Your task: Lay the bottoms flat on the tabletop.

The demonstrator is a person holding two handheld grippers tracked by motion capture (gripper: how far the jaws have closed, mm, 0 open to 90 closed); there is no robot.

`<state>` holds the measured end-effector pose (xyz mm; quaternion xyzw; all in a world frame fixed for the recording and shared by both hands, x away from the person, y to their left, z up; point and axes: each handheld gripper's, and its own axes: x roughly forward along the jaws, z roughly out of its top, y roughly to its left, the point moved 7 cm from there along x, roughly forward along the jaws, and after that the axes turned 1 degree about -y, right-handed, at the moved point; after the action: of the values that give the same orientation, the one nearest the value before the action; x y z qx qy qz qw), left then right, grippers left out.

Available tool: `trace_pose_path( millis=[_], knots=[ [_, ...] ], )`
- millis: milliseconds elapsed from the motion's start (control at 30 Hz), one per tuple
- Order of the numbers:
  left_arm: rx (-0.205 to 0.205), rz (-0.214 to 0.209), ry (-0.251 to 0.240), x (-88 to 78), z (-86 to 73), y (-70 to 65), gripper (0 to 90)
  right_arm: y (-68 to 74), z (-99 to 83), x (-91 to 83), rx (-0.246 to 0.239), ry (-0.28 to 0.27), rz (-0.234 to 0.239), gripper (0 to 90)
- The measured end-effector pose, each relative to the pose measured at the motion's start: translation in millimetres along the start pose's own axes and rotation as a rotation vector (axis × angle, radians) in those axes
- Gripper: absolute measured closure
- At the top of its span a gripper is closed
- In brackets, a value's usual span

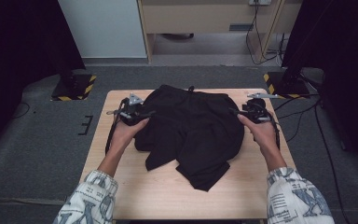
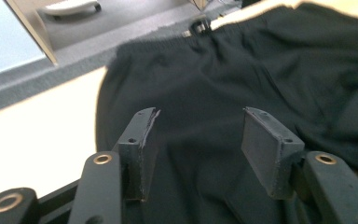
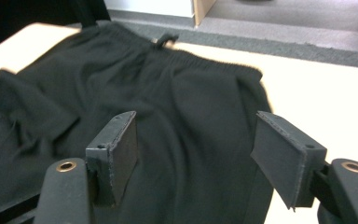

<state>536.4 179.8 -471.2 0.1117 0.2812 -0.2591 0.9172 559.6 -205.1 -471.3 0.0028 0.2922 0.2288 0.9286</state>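
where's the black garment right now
In the high view the black garment lies crumpled on the middle of the wooden table, waistband toward the far edge, between the left gripper and the right gripper.

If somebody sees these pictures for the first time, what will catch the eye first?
First, the black shorts, lying crumpled in the middle of the pale wooden table, waistband at the far edge. Next, the two claws flanking them: the left claw at their left side and the right claw at their right, both open with nothing gripped.
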Motion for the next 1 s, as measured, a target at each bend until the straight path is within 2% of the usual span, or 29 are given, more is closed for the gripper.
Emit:
trace_pose_path(
  millis=[100,233,300,333,400,567,600,700,833,900,1000],
  knots=[
    [0.006,-0.01,0.011,-4.0,-19.2,-9.8,44.3,5.6,-19.3,-4.0,-0.018,0.022,0.001,32.2],
    [0.044,-0.018,0.048,-3.8,-45.9,-21.2,42.7,6.6,-43.2,-9.7,-0.025,0.048,-0.013,33.3],
    [0.045,-0.022,0.05,-3.3,-50.5,-22.3,42.0,6.0,-48.9,-11.2,-0.021,0.054,-0.018,33.7],
    [0.025,-0.029,0.043,-1.4,-62.0,-23.5,41.8,3.8,-60.4,-13.2,-0.019,0.066,-0.023,33.8],
    [0.008,-0.029,0.036,0.7,-71.0,-21.8,41.6,0.5,-72.6,-14.2,-0.014,0.097,-0.038,33.5],
    [-0.015,-0.015,0.048,4.5,-84.5,-14.9,39.7,-3.8,-91.5,-15.8,0.011,0.115,-0.038,31.2],
    [-0.031,-0.018,0.054,4.9,-89.8,-12.2,37.9,-4.4,-95.5,-16.1,0.012,0.121,-0.04,29.6],
    [-0.019,-0.006,0.072,5.2,-100.8,-7.7,34.9,-2.7,-106.9,-17.5,0.029,0.146,-0.061,26.5],
    [-0.051,-0.012,0.064,5.5,-105.7,-3.0,33.9,5.3,-116.7,-18.3,0.031,0.168,-0.038,24.8],
    [-0.044,-0.01,0.085,12.0,-110.4,-2.9,32.5,11.9,-125.3,-16.3,0.035,0.192,-0.016,27.3],
    [-0.043,-0.028,0.114,16.8,-115.6,-4.0,36.6,13.9,-129.0,-13.3,0.019,0.186,-0.012,44.4]
  ],
)
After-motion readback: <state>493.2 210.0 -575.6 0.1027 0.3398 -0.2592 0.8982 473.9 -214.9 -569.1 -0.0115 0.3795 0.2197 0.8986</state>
